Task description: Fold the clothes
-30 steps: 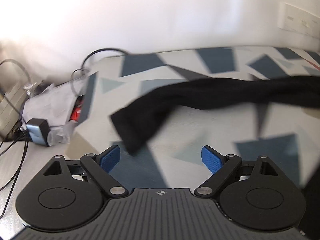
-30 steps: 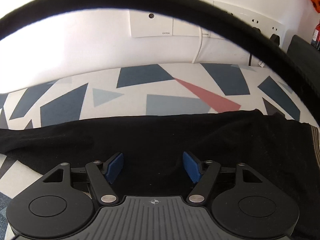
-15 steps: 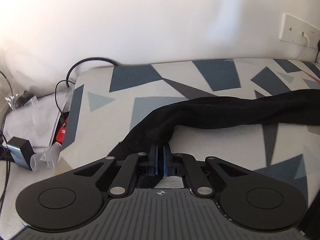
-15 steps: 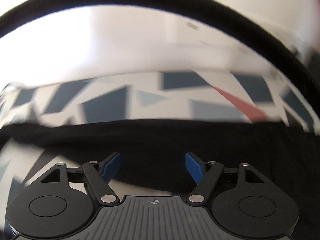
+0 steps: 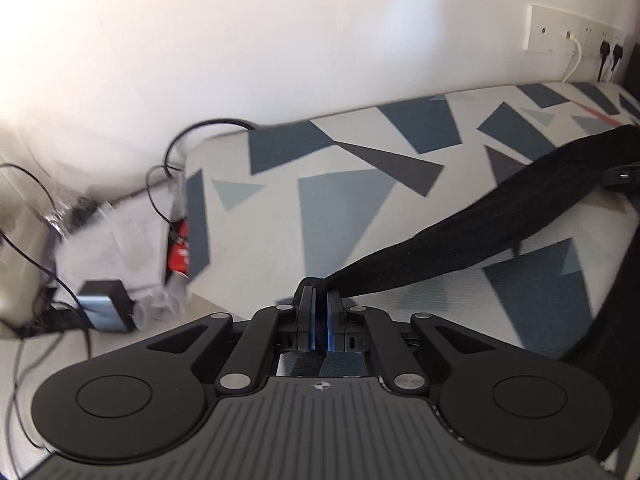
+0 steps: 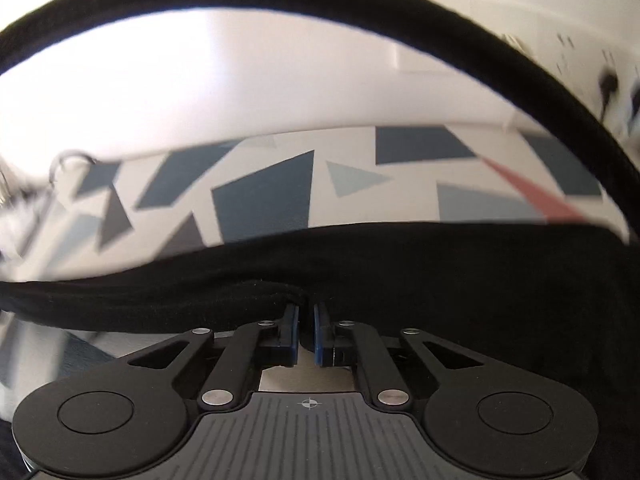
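Both grippers, open a second ago, now pinch the black garment (image 5: 472,240). Left gripper (image 5: 321,300) clamps one end of the cloth, which stretches rightward, lifted above the patterned surface (image 5: 344,204). Right gripper (image 6: 306,312) grips a fold at its edge. Beyond lies a white wall (image 5: 280,40).

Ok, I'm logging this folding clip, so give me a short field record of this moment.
garment: black garment, a stretched strip of it raised above the surface
surface: cover with blue and grey triangles
left hand-held gripper: shut on the garment's end
right hand-held gripper: shut on a fabric edge
clutter: cables and a red packet beside the surface
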The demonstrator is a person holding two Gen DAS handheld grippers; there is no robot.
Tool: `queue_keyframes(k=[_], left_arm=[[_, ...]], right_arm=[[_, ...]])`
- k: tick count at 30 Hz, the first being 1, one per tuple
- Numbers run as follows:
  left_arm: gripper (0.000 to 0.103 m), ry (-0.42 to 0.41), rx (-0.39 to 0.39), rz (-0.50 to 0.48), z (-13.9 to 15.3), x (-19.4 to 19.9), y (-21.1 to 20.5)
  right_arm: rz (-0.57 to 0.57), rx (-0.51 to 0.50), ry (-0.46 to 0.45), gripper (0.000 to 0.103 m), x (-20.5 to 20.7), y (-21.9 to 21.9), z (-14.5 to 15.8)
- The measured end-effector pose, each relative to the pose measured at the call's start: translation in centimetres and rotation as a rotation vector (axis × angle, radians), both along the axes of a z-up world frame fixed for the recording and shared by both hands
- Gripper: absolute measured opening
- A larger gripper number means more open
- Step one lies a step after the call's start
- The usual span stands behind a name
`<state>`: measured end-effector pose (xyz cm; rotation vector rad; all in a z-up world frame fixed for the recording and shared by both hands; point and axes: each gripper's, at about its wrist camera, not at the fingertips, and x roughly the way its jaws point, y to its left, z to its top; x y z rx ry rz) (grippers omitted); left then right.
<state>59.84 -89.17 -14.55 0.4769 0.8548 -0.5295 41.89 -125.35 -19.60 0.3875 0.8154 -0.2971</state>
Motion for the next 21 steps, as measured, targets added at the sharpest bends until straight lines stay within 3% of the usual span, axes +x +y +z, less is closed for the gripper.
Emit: queue_keyframes(k=[2, 4, 5, 6, 8, 10, 11, 13, 16, 19, 21], left_arm=[[0.010, 0.020, 0.042, 0.008, -0.7, 0.8, -0.2], [0.014, 0.098, 0.083, 0.004, -1.8, 1.1, -0.3], [0.021, 0.121, 0.089, -0.011, -2.2, 0.6, 0.0], [0.041, 0.146, 0.095, -0.032, -2.6, 0.1, 0.2], [0.069, 0.170, 0.092, -0.052, -2.9, -0.8, 0.8], [0.071, 0.184, 0.061, -0.023, -2.8, -1.0, 1.9], [0.071, 0.198, 0.039, 0.000, -2.7, -0.9, 2.4], [0.071, 0.224, -0.034, 0.093, -2.4, 0.4, 3.7], [0.070, 0.225, -0.139, 0.236, -2.1, 2.6, 4.6], [0.070, 0.174, -0.141, 0.224, -2.0, 3.2, 2.6], [0.070, 0.141, -0.083, 0.141, -2.5, 3.0, 0.0]], right_arm=[[0.051, 0.015, 0.023, 0.006, -1.0, 0.6, 0.6], [0.123, 0.006, 0.083, 0.007, -1.6, 1.7, 1.0], [0.142, 0.006, 0.112, 0.007, -1.8, 2.1, 1.0], [0.159, 0.007, 0.141, 0.009, -2.0, 2.4, 1.1], [0.194, 0.008, 0.199, 0.020, -2.3, 3.1, 1.1], [0.172, 0.032, 0.158, 0.037, -2.5, 2.8, 2.1], [0.152, 0.042, 0.121, 0.040, -2.6, 2.3, 2.5], [0.102, 0.053, 0.052, 0.055, -2.5, 1.5, 3.2], [-0.046, 0.000, 0.054, 0.055, -1.4, -0.1, 2.5], [-0.229, -0.025, 0.155, 0.050, -0.5, -1.7, 0.6], [-0.286, -0.016, 0.195, 0.052, -0.3, -2.5, -0.4]])
